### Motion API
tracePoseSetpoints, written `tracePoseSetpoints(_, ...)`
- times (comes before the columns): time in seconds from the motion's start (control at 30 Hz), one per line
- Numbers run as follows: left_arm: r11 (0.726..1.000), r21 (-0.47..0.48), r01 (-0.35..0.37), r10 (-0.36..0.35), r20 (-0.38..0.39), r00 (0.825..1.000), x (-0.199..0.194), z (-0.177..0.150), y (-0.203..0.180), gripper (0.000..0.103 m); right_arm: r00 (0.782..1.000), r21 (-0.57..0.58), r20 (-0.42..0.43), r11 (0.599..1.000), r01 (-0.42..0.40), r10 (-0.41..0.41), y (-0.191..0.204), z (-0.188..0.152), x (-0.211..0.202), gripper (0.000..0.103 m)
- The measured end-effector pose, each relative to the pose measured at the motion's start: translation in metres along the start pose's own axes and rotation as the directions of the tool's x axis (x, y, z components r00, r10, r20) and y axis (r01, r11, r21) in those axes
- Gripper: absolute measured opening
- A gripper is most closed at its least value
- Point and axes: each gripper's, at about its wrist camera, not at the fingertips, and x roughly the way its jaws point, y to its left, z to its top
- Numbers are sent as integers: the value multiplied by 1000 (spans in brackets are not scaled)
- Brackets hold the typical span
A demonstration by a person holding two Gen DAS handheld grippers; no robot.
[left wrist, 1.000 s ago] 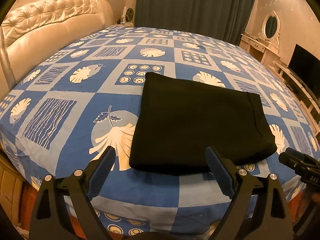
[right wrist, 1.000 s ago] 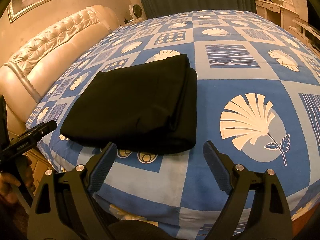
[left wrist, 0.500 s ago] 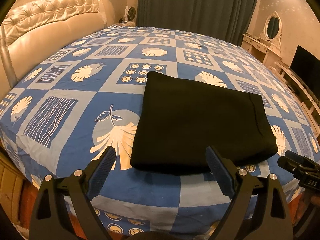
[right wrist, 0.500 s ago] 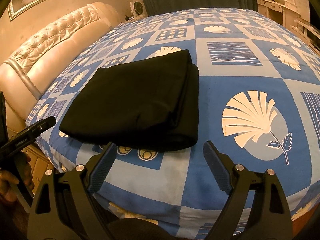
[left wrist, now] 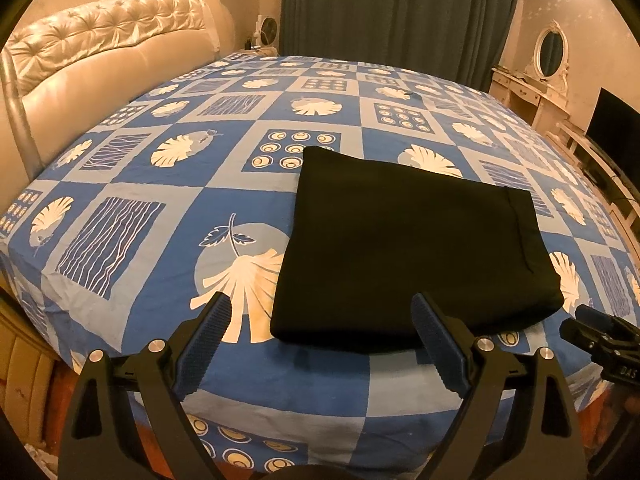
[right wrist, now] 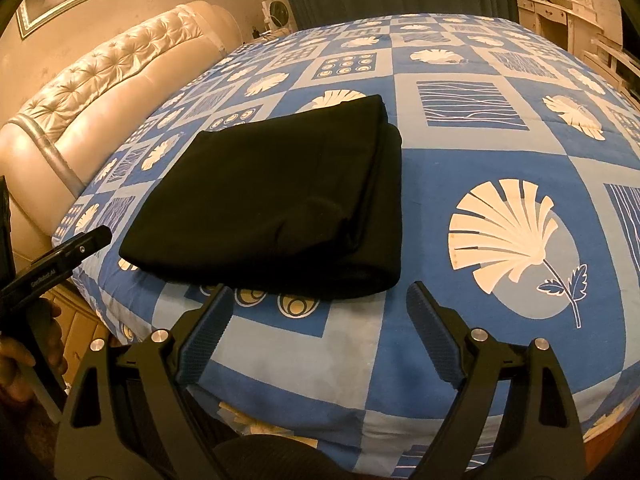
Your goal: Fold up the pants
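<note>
The black pants (left wrist: 408, 248) lie folded into a flat rectangle on the blue patterned bed, near its front edge; they also show in the right wrist view (right wrist: 276, 204). My left gripper (left wrist: 320, 324) is open and empty, held just short of the pants' near edge. My right gripper (right wrist: 316, 312) is open and empty, just short of the pants' near right corner. The right gripper's tip (left wrist: 600, 340) shows at the far right of the left wrist view, and the left gripper's tip (right wrist: 60, 260) at the far left of the right wrist view.
The blue patterned bedspread (left wrist: 168, 184) covers a round bed with a cream tufted headboard (left wrist: 100, 44) at the left. Dark curtains (left wrist: 400, 12) hang behind. A white dressing table with mirror (left wrist: 536, 80) and a TV (left wrist: 616, 128) stand at the right.
Both grippers have drawn back slightly from the bed and stayed open. The folded pants have not moved.
</note>
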Motion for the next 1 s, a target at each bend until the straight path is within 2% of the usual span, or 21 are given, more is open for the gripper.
tracePoseSetpoints(0.53,999,-2,-34,34,-18,999,1,0,1,90,1000,2,4,1000,0,0,-3,1,1,88)
tracePoseSetpoints(0.83,999,-9,-38,38,13,999,-3,1,1,90,1000,2,3,1000,-1,1,-3,1,1,88)
tracePoseSetpoints(1.0,997,0,-77,77,11,997,-4,1,-3,90,1000,-1,-1,1000,-5,5,-3,2,2,88)
